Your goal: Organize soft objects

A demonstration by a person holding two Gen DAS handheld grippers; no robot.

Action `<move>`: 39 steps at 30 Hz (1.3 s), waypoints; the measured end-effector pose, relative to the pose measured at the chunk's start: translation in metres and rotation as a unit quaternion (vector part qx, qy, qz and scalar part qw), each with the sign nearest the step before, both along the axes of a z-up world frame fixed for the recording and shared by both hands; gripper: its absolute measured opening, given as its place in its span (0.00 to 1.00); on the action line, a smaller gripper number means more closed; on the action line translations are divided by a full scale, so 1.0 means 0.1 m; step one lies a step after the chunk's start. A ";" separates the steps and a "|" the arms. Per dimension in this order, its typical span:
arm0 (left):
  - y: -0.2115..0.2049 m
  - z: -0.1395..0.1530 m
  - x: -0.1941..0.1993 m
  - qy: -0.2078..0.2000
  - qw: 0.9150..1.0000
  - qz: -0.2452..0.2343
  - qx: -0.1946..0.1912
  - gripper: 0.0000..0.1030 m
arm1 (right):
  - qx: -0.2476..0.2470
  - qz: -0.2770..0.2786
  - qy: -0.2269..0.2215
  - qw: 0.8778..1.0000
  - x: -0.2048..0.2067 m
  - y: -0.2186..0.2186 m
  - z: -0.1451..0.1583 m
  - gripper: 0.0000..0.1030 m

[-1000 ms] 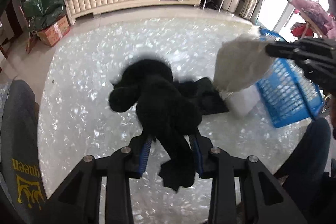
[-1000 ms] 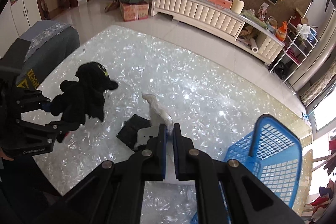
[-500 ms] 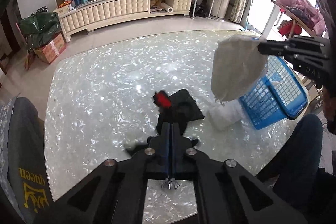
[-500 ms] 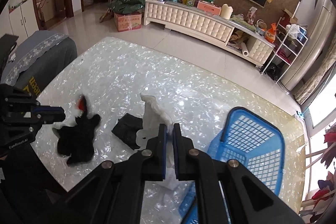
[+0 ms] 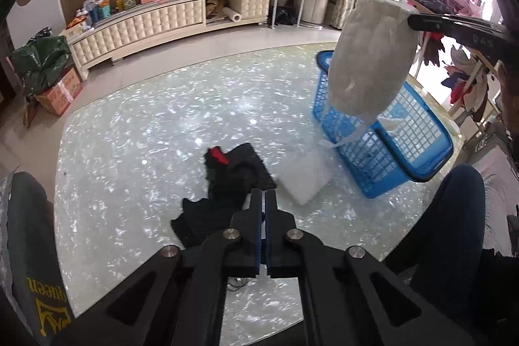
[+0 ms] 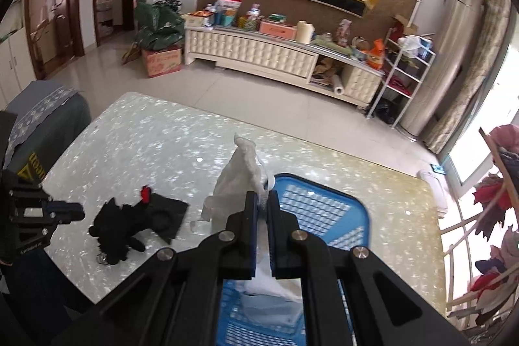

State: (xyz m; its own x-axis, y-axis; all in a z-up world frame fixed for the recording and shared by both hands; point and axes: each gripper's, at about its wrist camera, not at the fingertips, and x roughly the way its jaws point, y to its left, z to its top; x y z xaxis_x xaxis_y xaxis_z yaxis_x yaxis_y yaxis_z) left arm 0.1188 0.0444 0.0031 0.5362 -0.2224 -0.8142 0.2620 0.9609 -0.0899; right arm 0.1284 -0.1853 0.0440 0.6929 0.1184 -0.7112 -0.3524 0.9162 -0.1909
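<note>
My right gripper (image 6: 263, 196) is shut on a white fluffy cloth (image 5: 369, 54) and holds it in the air above the blue plastic basket (image 5: 418, 148); the cloth also shows in the right wrist view (image 6: 238, 180). My left gripper (image 5: 263, 195) is shut and empty, just above the table. A black soft toy with a red tag (image 5: 227, 180) lies on a black cloth on the table in front of it, also in the right wrist view (image 6: 129, 216). A white folded cloth (image 5: 305, 180) lies beside the basket.
The pearly glass table (image 5: 146, 125) carries the items; the basket (image 6: 324, 216) stands at its right end with white cloth inside. A grey chair (image 6: 42, 125) stands left. A cream sideboard (image 5: 162, 18) and clothes rack (image 5: 454, 54) stand beyond.
My left gripper has let the black toy drop onto the table, shut and drawn back. My right gripper has lifted the white cloth up and over the blue basket.
</note>
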 end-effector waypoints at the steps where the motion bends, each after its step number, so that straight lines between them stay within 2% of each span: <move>1: -0.04 0.00 0.00 0.001 1.000 -0.005 -0.003 0.01 | -0.003 -0.006 -0.001 1.000 0.01 -0.03 0.00 0.05; 12: -0.33 -0.03 0.10 0.010 0.999 -0.037 -0.008 0.01 | -0.021 -0.074 0.036 0.996 0.17 -0.40 -0.36 0.05; 20: -0.35 -0.12 0.16 0.024 0.999 -0.041 -0.012 0.01 | -0.031 -0.126 0.095 0.987 0.39 -0.63 -0.77 0.05; 31: -0.39 -0.28 0.29 0.042 0.998 -0.049 -0.022 0.01 | -0.079 -0.133 0.160 0.975 0.67 -0.48 -1.27 0.05; 39: -0.42 -0.36 0.37 0.051 0.997 -0.048 -0.026 0.01 | -0.096 -0.126 0.189 0.969 0.70 -0.43 -1.42 0.05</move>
